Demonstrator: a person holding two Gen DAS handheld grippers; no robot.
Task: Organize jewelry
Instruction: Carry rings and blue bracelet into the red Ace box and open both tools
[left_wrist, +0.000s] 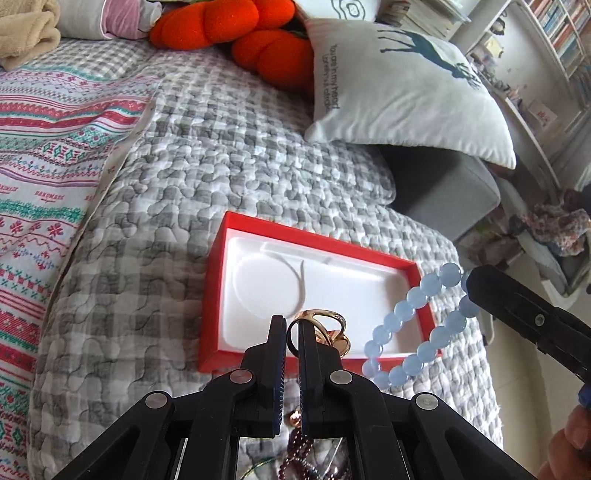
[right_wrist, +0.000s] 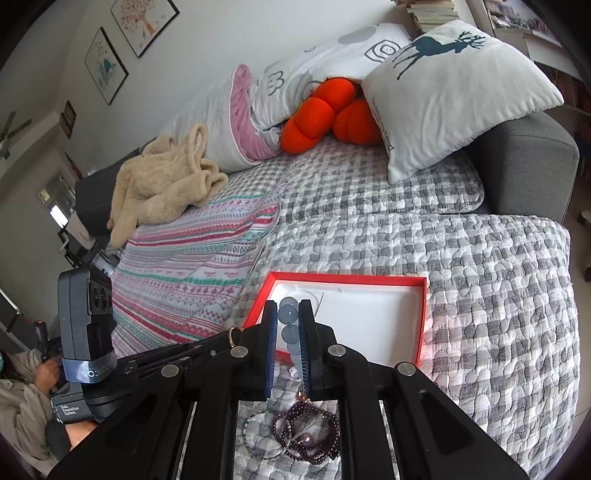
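The left gripper (left_wrist: 291, 328) is clamped tight on a gold-coloured metal ring with looping openwork (left_wrist: 325, 326), its thin band pinched between the black pads while the ornate head juts out to the right of the fingertips, over the near edge of the shallow red cardboard box with a white moulded liner (left_wrist: 314, 243). The right gripper (right_wrist: 289, 325) is closed narrowly on a bracelet of round, pale blue translucent beads (left_wrist: 417, 325); in the left wrist view the loop hangs free from its fingers above the box's near right corner, and in the right wrist view two or three beads sit squeezed between the pads. So both pieces look to be in the carrying step, lifted and brought toward the box but not yet set down; the white liner holds nothing but a thin pale cord. What comes next, as I judge it, is to lower each piece into the liner and open the jaws only once it rests there, the bracelet likely in the rounded recess on the box's left side. Nearer than the box, on the grey-and-white checked quilt (right_wrist: 498, 295), a dark garnet-coloured beaded strand (right_wrist: 306, 432) and a thin greenish bangle (right_wrist: 258, 435) wait their turn.
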